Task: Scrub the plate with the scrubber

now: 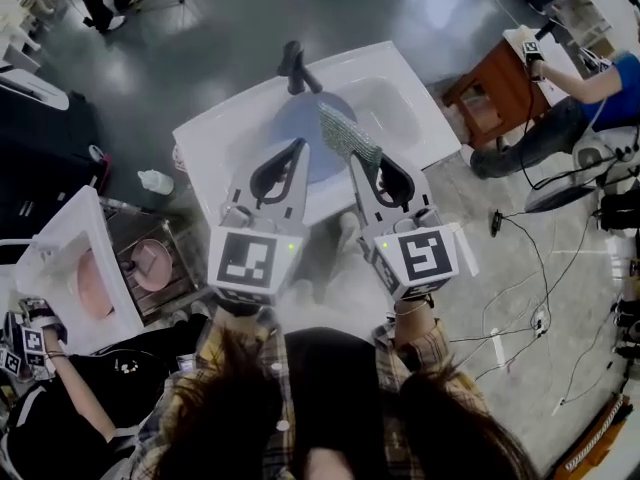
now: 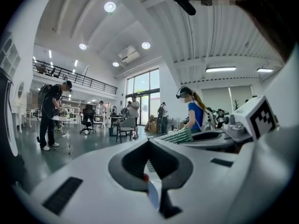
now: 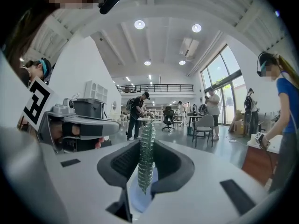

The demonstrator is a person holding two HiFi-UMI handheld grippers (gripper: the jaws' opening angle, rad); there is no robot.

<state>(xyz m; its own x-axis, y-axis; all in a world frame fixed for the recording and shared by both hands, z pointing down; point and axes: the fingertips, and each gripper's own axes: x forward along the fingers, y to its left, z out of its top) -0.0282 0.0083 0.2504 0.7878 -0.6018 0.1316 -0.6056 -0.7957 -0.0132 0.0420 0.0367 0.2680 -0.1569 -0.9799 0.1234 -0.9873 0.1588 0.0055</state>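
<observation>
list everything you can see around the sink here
sink: one, white, centre of the head view
plate: one, blue, inside the sink
faucet: one, dark, at the sink's far edge
scrubber: one, green mesh, over the plate
bottle: one, white, left of the sink
second sink: one, white, lower left, something pink inside
stool: one, brown, upper right
cables: several, dark, floor at right
bystander: one, blue top, upper right
left gripper: white, jaws together, over the plate's left side
right gripper: white, shut on the scrubber
</observation>
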